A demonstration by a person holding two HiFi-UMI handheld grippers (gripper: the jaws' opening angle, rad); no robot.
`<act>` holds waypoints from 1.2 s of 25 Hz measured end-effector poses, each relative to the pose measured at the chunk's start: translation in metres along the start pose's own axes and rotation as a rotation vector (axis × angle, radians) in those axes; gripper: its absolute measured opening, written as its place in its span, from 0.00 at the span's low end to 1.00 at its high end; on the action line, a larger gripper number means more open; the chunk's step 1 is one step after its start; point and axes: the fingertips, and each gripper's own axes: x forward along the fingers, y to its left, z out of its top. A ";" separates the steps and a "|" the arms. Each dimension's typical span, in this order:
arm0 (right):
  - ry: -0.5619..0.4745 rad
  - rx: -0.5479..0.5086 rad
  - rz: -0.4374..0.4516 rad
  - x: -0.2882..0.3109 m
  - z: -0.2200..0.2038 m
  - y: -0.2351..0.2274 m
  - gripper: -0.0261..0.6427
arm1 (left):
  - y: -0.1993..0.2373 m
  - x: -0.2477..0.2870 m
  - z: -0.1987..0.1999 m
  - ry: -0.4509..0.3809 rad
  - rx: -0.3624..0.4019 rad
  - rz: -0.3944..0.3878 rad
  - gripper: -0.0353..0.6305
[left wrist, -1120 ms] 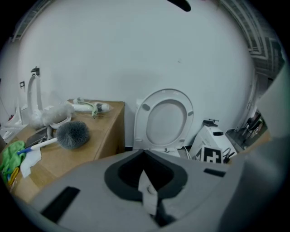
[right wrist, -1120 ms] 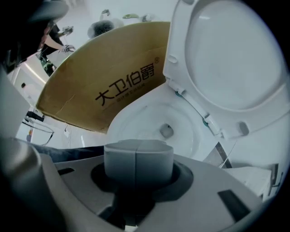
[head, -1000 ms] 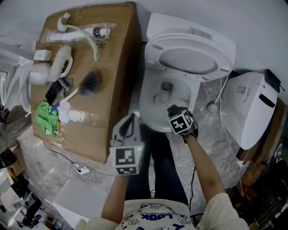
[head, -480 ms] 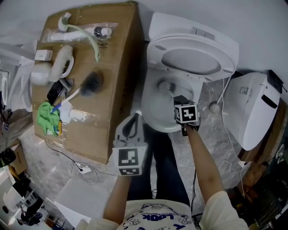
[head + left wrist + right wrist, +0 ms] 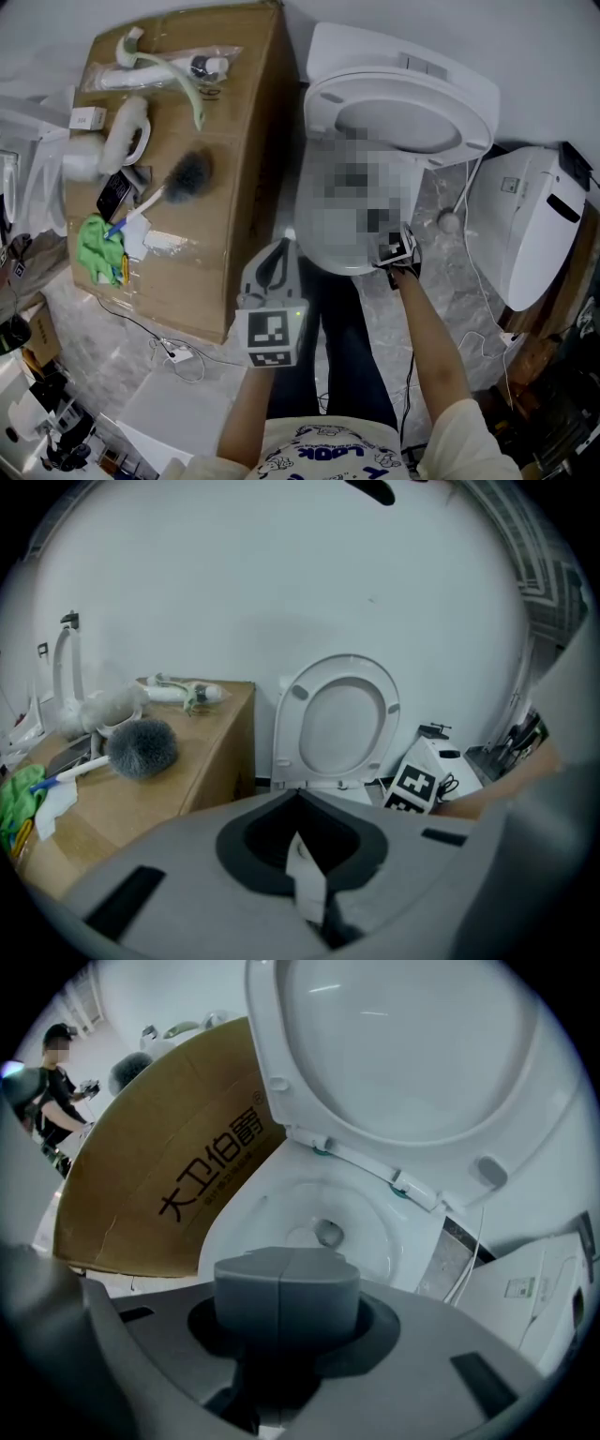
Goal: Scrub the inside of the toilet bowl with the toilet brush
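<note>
A toilet brush (image 5: 187,173) lies on a cardboard box (image 5: 239,122), left of the open toilet bowl (image 5: 309,1208) — well apart from both grippers. The left gripper (image 5: 278,251), jaws pressed together and empty, hovers by the box's near right corner. The right gripper (image 5: 286,1274), likewise clenched on nothing, hangs over the bowl's near right rim. A green cloth (image 5: 97,248) lies by the brush's handle — the raised seat lid (image 5: 403,112) stands at the far side.
</note>
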 end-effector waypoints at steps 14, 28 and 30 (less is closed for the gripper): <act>0.136 -0.230 0.106 -0.010 -0.027 -0.005 0.28 | -0.009 0.005 0.001 0.008 0.000 -0.016 0.06; 0.086 -0.461 -0.236 0.002 0.003 -0.033 0.28 | 0.001 0.003 0.001 0.011 0.002 0.003 0.06; 0.072 -0.484 -0.261 -0.006 0.008 -0.040 0.28 | 0.004 0.003 0.003 0.006 -0.003 0.007 0.06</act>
